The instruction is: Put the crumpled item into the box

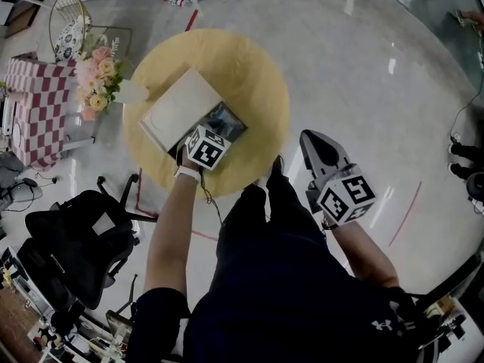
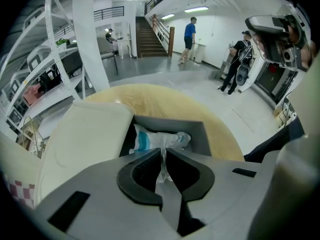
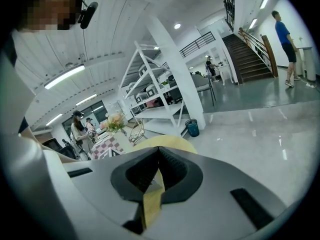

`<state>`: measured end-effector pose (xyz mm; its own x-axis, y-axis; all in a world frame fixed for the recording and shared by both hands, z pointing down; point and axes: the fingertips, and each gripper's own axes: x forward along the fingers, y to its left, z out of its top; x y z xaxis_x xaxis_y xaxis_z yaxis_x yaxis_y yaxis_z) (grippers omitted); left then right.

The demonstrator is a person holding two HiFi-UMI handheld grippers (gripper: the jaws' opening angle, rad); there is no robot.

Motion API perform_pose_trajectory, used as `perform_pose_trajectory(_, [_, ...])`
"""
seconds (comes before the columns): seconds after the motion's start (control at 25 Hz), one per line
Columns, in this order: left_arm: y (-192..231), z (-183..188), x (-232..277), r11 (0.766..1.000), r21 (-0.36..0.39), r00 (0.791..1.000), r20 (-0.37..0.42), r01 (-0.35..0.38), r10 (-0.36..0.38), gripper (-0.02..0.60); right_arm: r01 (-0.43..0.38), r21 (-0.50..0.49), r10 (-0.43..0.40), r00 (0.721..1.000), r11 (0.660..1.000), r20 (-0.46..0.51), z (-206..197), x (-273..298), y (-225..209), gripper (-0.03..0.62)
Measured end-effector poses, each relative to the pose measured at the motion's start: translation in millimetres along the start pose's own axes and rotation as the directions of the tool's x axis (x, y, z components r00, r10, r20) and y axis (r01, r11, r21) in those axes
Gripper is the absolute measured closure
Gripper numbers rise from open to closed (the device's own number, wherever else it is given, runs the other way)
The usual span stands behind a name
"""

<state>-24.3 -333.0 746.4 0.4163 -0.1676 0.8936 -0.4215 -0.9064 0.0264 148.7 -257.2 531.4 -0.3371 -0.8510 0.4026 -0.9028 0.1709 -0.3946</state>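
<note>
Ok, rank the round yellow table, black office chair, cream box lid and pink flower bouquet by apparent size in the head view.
Largest first:
round yellow table
black office chair
cream box lid
pink flower bouquet

Illumination is bright, even and overhead. Ceiling light strips (image 3: 65, 76) supply it; the glossy floor (image 1: 363, 89) returns streaks of glare. All 3 views show strong fisheye distortion and dark vignetted corners. In both gripper views the nearest foreground is soft and out of focus; the background is sharper. Shadows on the round table (image 1: 257, 74) are faint.
</note>
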Motion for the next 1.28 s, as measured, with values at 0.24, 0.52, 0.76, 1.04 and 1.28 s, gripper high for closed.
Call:
perform_pose_trajectory(0.24, [4.6, 1.0, -3.3, 0.998, -0.039, 0.999, 0.024, -0.038, 0.039, 0.455, -0.008, -0.006, 0.008, 1.0, 1.0, 0.006, 2.4, 0.3, 0.3, 0.591])
perform_pose_trajectory(0.52, [7.3, 4.4, -28.5, 0.991, -0.106, 0.992, 0.088, -0.082, 0.091, 0.428, -0.01, -0.024, 0.011, 1.0, 1.0, 0.023, 11.5, 2.3, -1.4, 0.591])
perform_pose_trajectory(0.76, [16.4, 28.7, -81.2, 0.97, -0.198, 0.956, 0.227, -0.139, 0.183, 0.43, -0.02, -0.059, 0.023, 0.999, 0.998, 0.049, 27.9, 5.6, 0.0, 0.591])
perform_pose_trajectory(1.04, [25.1, 60.9, -177.4, 0.923, -0.348, 0.851, 0.424, -0.163, 0.31, 0.431, -0.029, -0.096, 0.037, 0.995, 0.995, 0.087, 47.9, 7.5, 6.1, 0.591])
perform_pose_trajectory(1.28, [30.6, 76.0, -262.9, 0.87, -0.453, 0.722, 0.534, -0.194, 0.439, 0.434, -0.049, -0.14, 0.067, 0.989, 0.989, 0.128, 73.9, 3.6, 21.3, 0.591])
